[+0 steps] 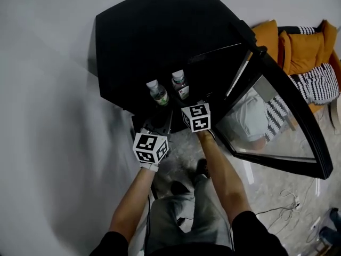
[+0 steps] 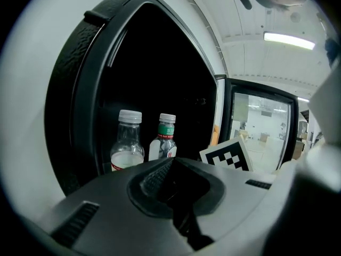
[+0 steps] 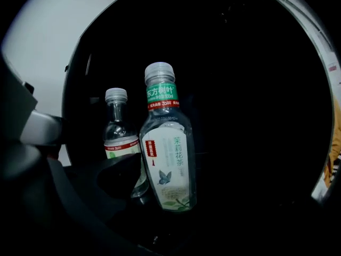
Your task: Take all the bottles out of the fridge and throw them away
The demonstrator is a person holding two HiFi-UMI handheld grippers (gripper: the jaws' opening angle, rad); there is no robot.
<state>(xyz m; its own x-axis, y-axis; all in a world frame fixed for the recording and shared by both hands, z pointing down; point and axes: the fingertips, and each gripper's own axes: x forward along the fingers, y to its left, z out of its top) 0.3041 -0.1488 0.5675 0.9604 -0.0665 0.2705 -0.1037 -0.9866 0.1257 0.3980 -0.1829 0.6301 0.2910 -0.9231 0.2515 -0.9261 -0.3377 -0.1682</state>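
Facing the open black fridge [image 1: 133, 47], a person held both forearms out toward its dark interior, a pair of tongs in each hand. Two bottles stood upright side by side just inside the fridge, near its front edge. The clear bottle [image 2: 128, 143], on the left, had a white cap and a red-banded label. The tea bottle [image 3: 168, 159], on the right, had a green neck band and a pale label with a butterfly.

The right tongs [image 1: 191, 104] were level with the fridge's front edge, and their jaws stood wide apart. In the right gripper view the tea bottle stood straight ahead between the lines of the jaws, but no pad pressed on it. The clear bottle stood just behind it and to its left in that view.

The left tongs [image 2: 173, 185] were a little further back from the fridge, with their jaws drawn together on nothing. Both bottles stood beyond their tips.

The glass-fronted door [image 1: 277, 121] hung open to the right. Past it, a sofa [image 1: 298, 47] with orange cushions stood on the pale floor [image 1: 266, 191].
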